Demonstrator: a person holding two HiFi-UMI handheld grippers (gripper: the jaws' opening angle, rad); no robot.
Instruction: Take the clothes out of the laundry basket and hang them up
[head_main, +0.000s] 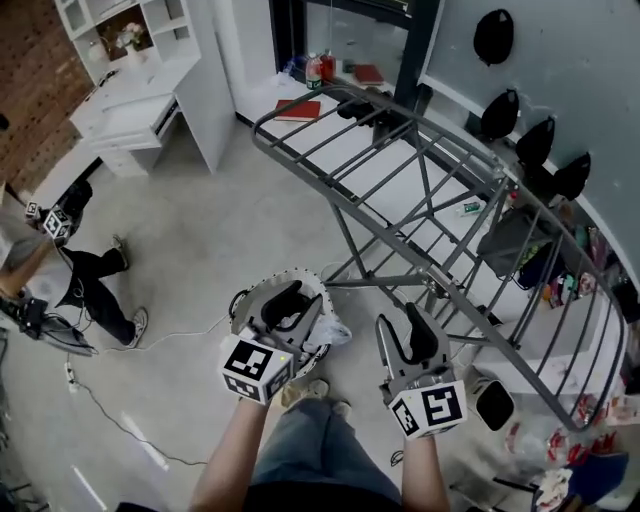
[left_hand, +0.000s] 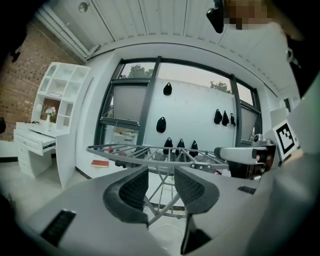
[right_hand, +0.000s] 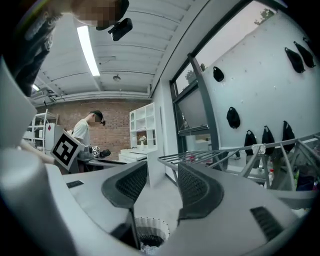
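The white round laundry basket (head_main: 312, 285) stands on the floor by my feet, mostly hidden under my left gripper (head_main: 287, 303). Something pale lies inside the basket (right_hand: 148, 231), too small to make out. The grey metal drying rack (head_main: 420, 170) stretches from the far middle to the right, with no clothes on its bars. My left gripper (left_hand: 160, 187) is open with nothing between its pads and faces the rack (left_hand: 165, 152). My right gripper (head_main: 413, 328) hovers just right of the basket, near the rack's legs. The right gripper (right_hand: 161, 184) is open and holds nothing.
A person (head_main: 60, 270) sits on the floor at the left with another marker cube. A white desk with shelves (head_main: 140, 100) stands at the back left. A red book (head_main: 298, 110) lies by the window. Dark items (head_main: 515, 110) hang on the right wall. Cables (head_main: 110, 400) trail across the floor.
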